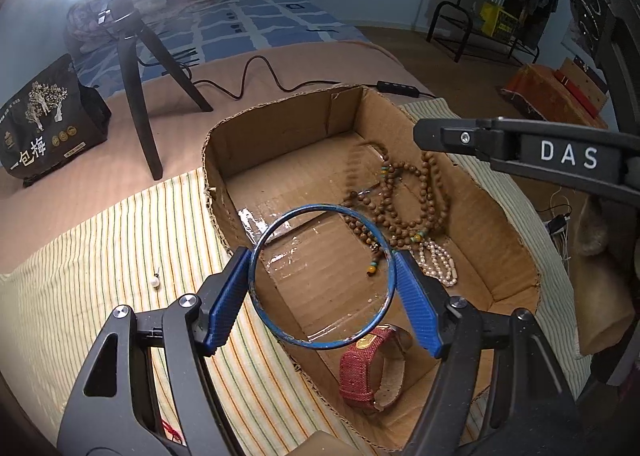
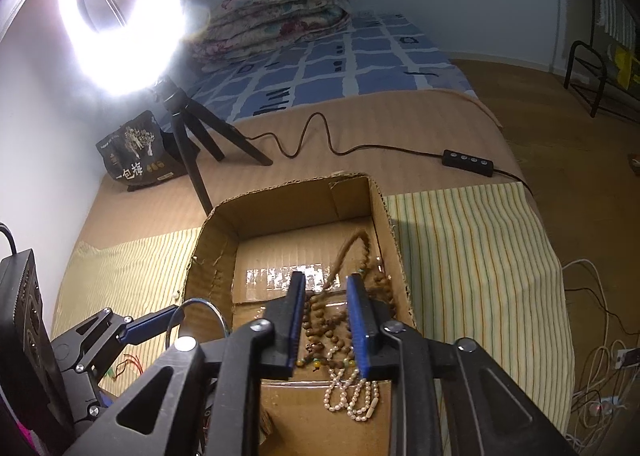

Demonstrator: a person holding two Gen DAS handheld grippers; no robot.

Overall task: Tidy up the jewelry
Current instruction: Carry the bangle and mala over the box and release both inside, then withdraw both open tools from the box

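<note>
Over the cardboard box (image 1: 280,128), left claw (image 1: 322,296) grips the blue bangle (image 1: 322,276); right claw (image 2: 324,320) seemingly parted.

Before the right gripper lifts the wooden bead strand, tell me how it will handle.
Likely floppy: the wooden bead strand lies in loose loops on the box floor, so it should sag and dangle. It overlaps the pearl strand, so that may snag and drag along. Round beads may slip between the fingers.

Black gripper (image 1: 322,296) frames, blue ribbed pads (image 1: 224,304), silver screws, white "DAS" lettering
</note>
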